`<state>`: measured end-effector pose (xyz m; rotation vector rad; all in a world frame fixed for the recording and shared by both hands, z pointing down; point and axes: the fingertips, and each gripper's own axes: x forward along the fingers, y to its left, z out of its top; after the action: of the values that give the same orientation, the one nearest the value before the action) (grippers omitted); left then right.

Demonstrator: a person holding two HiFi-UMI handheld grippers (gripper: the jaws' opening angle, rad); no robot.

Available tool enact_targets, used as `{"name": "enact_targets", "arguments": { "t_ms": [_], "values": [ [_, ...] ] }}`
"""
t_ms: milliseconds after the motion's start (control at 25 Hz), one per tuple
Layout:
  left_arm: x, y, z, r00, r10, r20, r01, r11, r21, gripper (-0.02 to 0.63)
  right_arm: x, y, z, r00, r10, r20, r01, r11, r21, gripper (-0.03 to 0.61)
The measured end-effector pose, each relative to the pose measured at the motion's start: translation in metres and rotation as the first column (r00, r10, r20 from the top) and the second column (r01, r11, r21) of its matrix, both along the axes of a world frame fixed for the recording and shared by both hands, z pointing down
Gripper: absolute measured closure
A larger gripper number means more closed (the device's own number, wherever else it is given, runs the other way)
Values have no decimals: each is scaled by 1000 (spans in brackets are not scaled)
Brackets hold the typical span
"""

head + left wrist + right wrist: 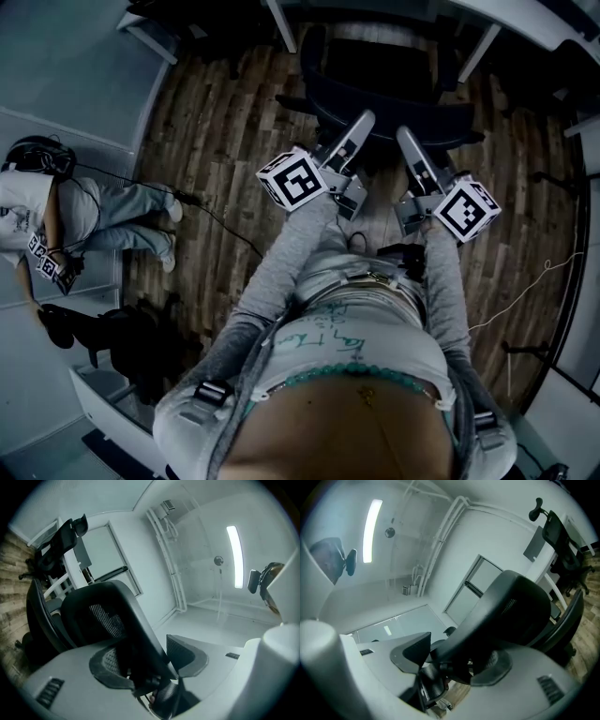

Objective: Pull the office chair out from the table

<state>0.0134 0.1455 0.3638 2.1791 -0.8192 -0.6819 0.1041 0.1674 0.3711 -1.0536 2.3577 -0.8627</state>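
Note:
The black office chair (394, 117) stands just ahead of me, its seat towards the white table (525, 14) at the top of the head view. Both grippers reach the top edge of its backrest. My left gripper (361, 127) is open: in the left gripper view the backrest's rim (108, 606) runs between the jaws (150, 667), and the right-hand pad (187, 656) stands off it. My right gripper (410, 141) is open too. The curved rim (511, 606) passes between its jaws (454, 660), with a gap at the left-hand pad (415, 651).
A person (56, 216) sits on the wooden floor at the left, a cable (220, 225) trailing towards me. A dark bag (122, 337) lies at lower left. A second black office chair (61, 541) stands by a white desk. A white cord (534, 281) lies at right.

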Motion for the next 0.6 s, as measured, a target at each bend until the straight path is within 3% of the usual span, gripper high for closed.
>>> {"name": "enact_targets", "arguments": {
  "t_ms": [600],
  "values": [
    [-17,45,12,997,-65,29,65,998,-10,391,27,45,15,999,-8,34,7,1000,6,333]
  ]
}}
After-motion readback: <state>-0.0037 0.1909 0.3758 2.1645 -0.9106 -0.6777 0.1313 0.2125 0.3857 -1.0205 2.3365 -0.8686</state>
